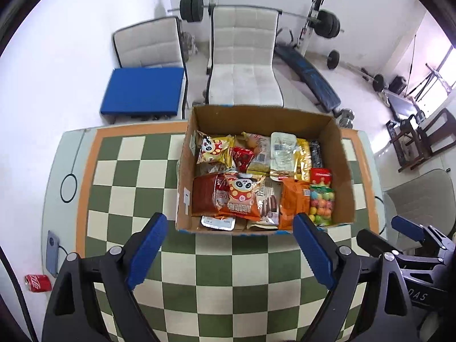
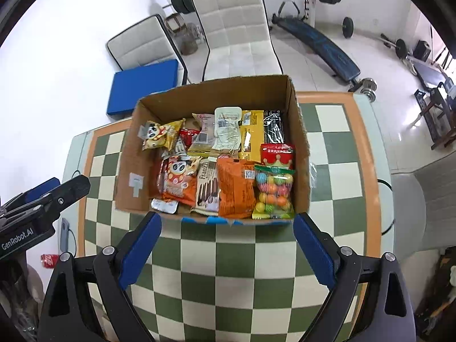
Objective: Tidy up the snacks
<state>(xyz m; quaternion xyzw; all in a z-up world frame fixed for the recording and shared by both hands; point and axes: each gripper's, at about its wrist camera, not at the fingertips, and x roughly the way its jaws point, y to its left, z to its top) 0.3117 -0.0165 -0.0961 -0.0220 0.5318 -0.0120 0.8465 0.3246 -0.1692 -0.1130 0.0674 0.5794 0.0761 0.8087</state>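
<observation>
Matt brown cardboard box (image 1: 339, 154) holds glossy plastic snack packets (image 1: 242, 196) — on a smooth checked tablecloth (image 1: 216, 282).

Bright daylight pours in from the window at the far right (image 1: 447, 59), washing out the glossy white floor (image 1: 350, 91). Both views stay sharp, though fisheye bending curves the green-and-cream checkered tablecloth (image 2: 236, 259) and darkens the corners.

Box walls fence the snacks; your open way in is from above.

The cardboard box (image 1: 265, 119) stands on the checkered table (image 1: 136, 176), packed wall to wall with snack packets (image 1: 242, 196), so no bare floor shows between them. Bare tablecloth lies between you and its near wall, and to its left. Your left gripper (image 1: 228, 245) and right gripper (image 2: 228, 245) hang side by side with jaws spread, near each other.
</observation>
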